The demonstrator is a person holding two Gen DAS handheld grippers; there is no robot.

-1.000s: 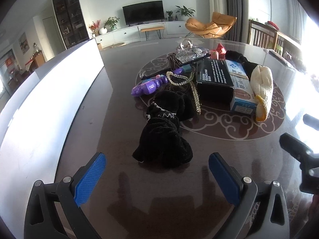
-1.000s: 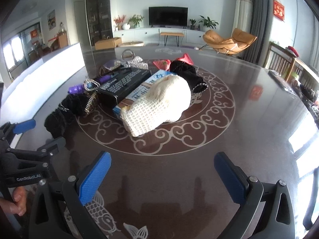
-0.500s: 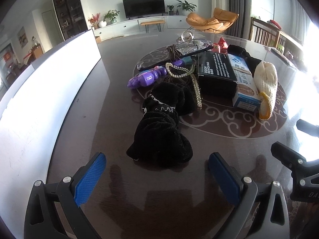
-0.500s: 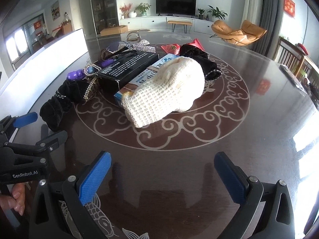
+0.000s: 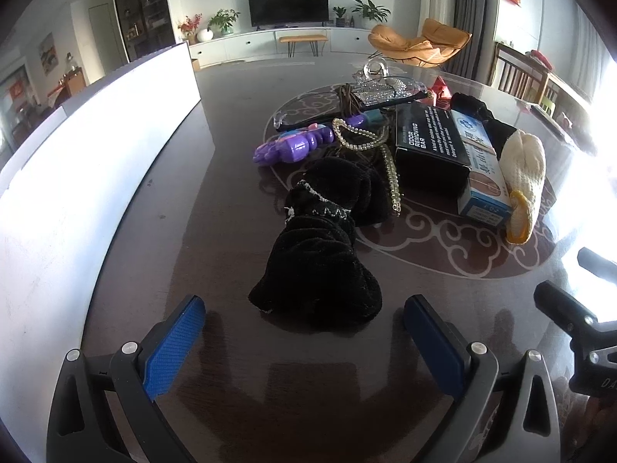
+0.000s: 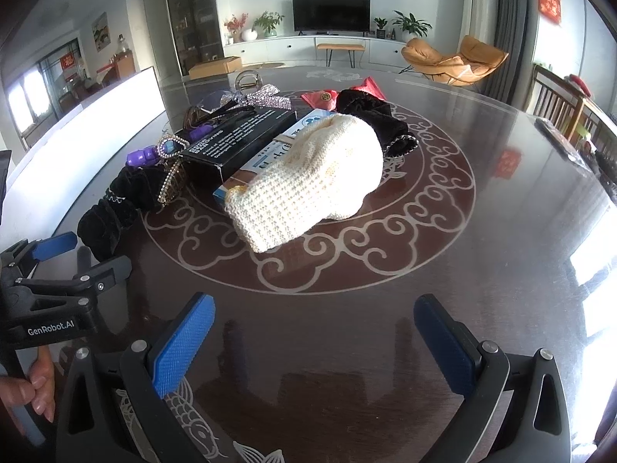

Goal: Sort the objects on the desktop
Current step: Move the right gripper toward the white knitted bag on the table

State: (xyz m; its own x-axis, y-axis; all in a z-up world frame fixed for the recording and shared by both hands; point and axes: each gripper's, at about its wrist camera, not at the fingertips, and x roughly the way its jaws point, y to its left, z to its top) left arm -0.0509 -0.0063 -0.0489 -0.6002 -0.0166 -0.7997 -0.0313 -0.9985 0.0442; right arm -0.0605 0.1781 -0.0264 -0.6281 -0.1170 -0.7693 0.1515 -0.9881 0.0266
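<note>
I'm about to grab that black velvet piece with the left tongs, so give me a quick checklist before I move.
1. Left tongs open: ok, jaws spread wide and empty.
2. Black velvet piece lined up between the pads: ok, its near end sits just ahead of them.
3. Piece free of clutter: not ok, a pearl chain lies against its far end.
4. Right tongs out of the way: ok, open, empty, facing the cream knit glove.
5. Destination for it: cannot tell.
</note>
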